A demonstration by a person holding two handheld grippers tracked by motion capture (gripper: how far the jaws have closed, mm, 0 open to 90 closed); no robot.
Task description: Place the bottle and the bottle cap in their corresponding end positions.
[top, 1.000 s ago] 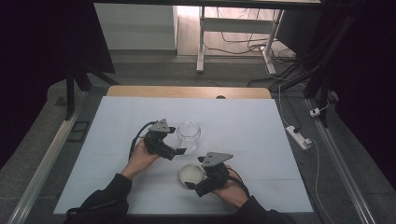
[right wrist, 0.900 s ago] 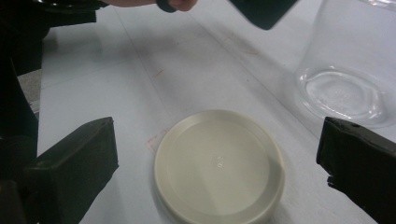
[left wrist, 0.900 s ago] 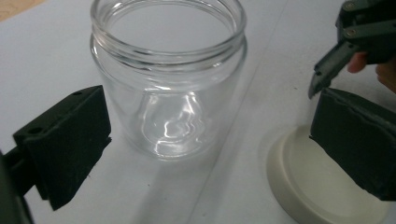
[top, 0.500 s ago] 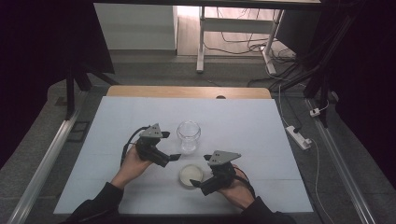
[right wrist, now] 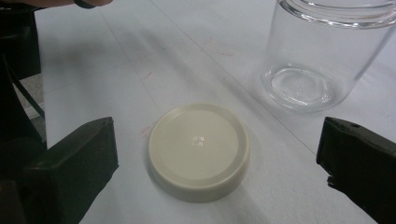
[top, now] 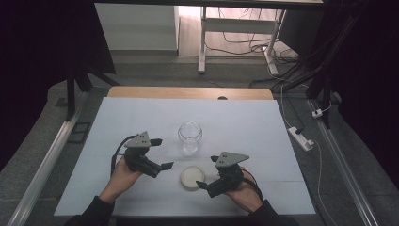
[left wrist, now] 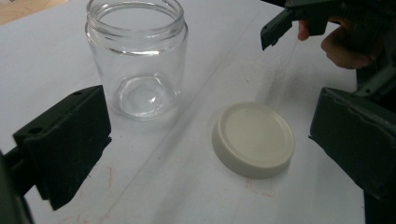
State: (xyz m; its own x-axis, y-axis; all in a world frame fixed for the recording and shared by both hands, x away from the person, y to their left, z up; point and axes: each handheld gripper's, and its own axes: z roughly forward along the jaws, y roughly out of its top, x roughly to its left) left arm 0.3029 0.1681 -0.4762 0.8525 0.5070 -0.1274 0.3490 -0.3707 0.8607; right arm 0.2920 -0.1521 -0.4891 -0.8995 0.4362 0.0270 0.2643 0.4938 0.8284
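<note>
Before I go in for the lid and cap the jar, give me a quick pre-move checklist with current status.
1. Right gripper open wide enough for the lid: ok, jaws stand apart on either side of it, not touching.
2. Lid lying flat on the table, top side up: ok.
3. Jar upright, mouth open, nothing inside: ok.
4. Left gripper open and empty, free to steady the jar: ok, though it is off to the jar's side, not around it.
5. Lid and jar apart, bare table between them: ok.
6. Lid's thread condition underneath: cannot tell, hidden.
</note>
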